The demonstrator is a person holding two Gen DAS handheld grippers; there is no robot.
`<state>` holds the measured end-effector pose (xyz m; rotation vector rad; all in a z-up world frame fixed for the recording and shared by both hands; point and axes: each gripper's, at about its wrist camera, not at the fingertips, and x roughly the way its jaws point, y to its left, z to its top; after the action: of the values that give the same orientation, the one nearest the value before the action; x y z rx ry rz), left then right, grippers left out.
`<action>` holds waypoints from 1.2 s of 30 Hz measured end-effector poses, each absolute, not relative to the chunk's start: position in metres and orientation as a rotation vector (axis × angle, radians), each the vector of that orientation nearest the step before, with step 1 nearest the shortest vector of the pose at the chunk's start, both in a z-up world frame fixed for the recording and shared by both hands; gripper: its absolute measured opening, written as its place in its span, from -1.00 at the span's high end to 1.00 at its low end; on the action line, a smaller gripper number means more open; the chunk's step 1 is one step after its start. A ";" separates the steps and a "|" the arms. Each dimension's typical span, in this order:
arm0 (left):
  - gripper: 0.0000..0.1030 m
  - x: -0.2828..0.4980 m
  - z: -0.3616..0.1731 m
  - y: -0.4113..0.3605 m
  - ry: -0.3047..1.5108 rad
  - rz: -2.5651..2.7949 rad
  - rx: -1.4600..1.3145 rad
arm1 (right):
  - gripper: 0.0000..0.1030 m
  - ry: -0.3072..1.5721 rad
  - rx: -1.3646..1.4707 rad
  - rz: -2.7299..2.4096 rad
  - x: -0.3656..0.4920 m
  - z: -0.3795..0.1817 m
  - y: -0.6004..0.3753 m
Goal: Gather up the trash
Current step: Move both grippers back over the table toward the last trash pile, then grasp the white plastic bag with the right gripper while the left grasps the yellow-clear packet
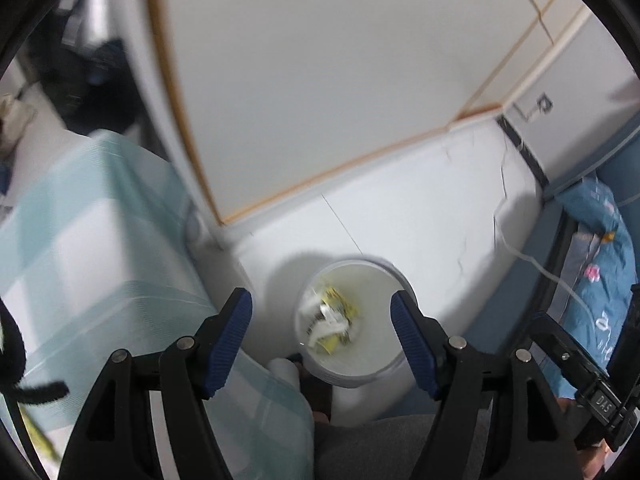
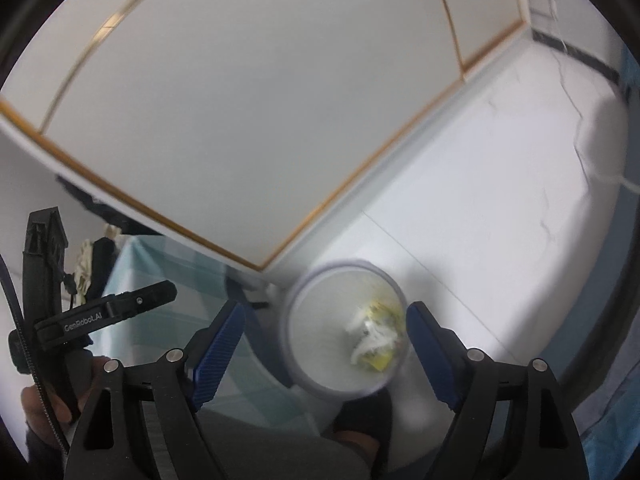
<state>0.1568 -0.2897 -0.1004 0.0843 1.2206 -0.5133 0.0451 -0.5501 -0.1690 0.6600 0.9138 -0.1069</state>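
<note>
A white round trash bin [image 1: 362, 368] stands on the pale floor, directly below both grippers. Crumpled white and yellow trash [image 1: 330, 322] lies at its bottom. My left gripper [image 1: 320, 300] hangs well above the bin, open, with nothing between its blue pads [image 1: 230, 332]. In the right wrist view the same bin [image 2: 316, 344] and its trash [image 2: 374, 338] sit under my right gripper [image 2: 326, 308], which is also open wide and empty. Both views are a little blurred.
A table under a teal checked cloth [image 1: 100, 240] stands left of the bin. A white cabinet door with wood trim [image 1: 320, 80] is behind it. A bed with blue bedding [image 1: 600, 248] and a white cable [image 1: 540, 270] lie to the right. A grey trouser leg [image 1: 380, 440] is at the bottom.
</note>
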 end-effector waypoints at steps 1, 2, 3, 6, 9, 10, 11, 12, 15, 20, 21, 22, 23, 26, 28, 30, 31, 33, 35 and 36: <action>-0.34 0.155 -0.092 -0.281 1.201 -0.502 0.079 | -0.62 0.891 0.646 -0.096 0.045 -0.159 -0.545; -0.34 0.155 -0.086 -0.275 1.189 -0.495 0.075 | -0.64 0.870 0.625 -0.083 0.045 -0.146 -0.537; -0.34 0.153 -0.078 -0.267 1.169 -0.484 0.071 | -0.67 0.859 0.605 -0.072 0.045 -0.137 -0.531; -0.34 0.146 -0.052 -0.237 1.086 -0.450 0.047 | -0.69 0.808 0.542 -0.028 0.048 -0.105 -0.506; -0.35 0.141 -0.033 -0.204 1.029 -0.417 0.001 | -0.70 0.750 0.501 0.023 0.051 -0.075 -0.482; -0.35 0.139 -0.028 -0.194 1.013 -0.404 -0.015 | -0.71 0.733 0.490 0.042 0.051 -0.067 -0.473; -0.35 0.135 -0.023 -0.183 0.994 -0.390 -0.029 | -0.76 0.718 0.475 0.067 0.052 -0.057 -0.461; -0.35 0.132 -0.017 -0.170 0.977 -0.381 -0.043 | -0.77 0.712 0.464 0.085 0.053 -0.051 -0.451; -0.35 0.122 -0.008 -0.133 0.935 -0.337 -0.076 | -0.78 0.711 0.414 0.143 0.057 -0.037 -0.417; -0.52 0.107 0.001 -0.078 0.885 -0.258 -0.123 | -0.78 0.690 0.352 0.252 0.058 -0.024 -0.356; -0.54 0.104 0.003 -0.067 0.875 -0.239 -0.134 | -0.78 0.689 0.338 0.278 0.059 -0.023 -0.343; -0.54 0.101 0.003 -0.054 0.867 -0.221 -0.144 | -0.78 0.691 0.324 0.303 0.060 -0.022 -0.330; -0.54 0.098 0.003 -0.041 0.863 -0.202 -0.153 | -0.78 0.696 0.303 0.333 0.061 -0.021 -0.313; -0.54 0.094 -0.003 -0.005 0.863 -0.148 -0.188 | -0.78 0.719 0.247 0.380 0.065 -0.025 -0.272; -0.54 0.090 -0.008 0.018 0.858 -0.101 -0.200 | -0.78 0.742 0.226 0.409 0.063 -0.034 -0.251; -0.54 0.085 -0.009 0.032 0.854 -0.075 -0.203 | -0.78 0.774 0.209 0.447 0.068 -0.042 -0.224; -0.54 0.083 -0.010 0.042 0.849 -0.065 -0.211 | -0.78 0.788 0.198 0.463 0.069 -0.045 -0.213; -0.54 0.081 -0.011 0.051 0.841 -0.052 -0.217 | -0.77 0.816 0.162 0.495 0.072 -0.053 -0.187; -0.54 0.078 -0.015 0.065 0.838 -0.047 -0.225 | -0.77 0.831 0.126 0.522 0.073 -0.061 -0.164; -0.54 0.077 -0.018 0.072 0.836 -0.045 -0.232 | -0.77 0.843 0.106 0.537 0.071 -0.065 -0.153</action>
<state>0.0766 0.0715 -0.0183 -0.2320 0.8364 -0.0448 0.0713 -0.1527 -0.0653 0.1061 0.8428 0.5370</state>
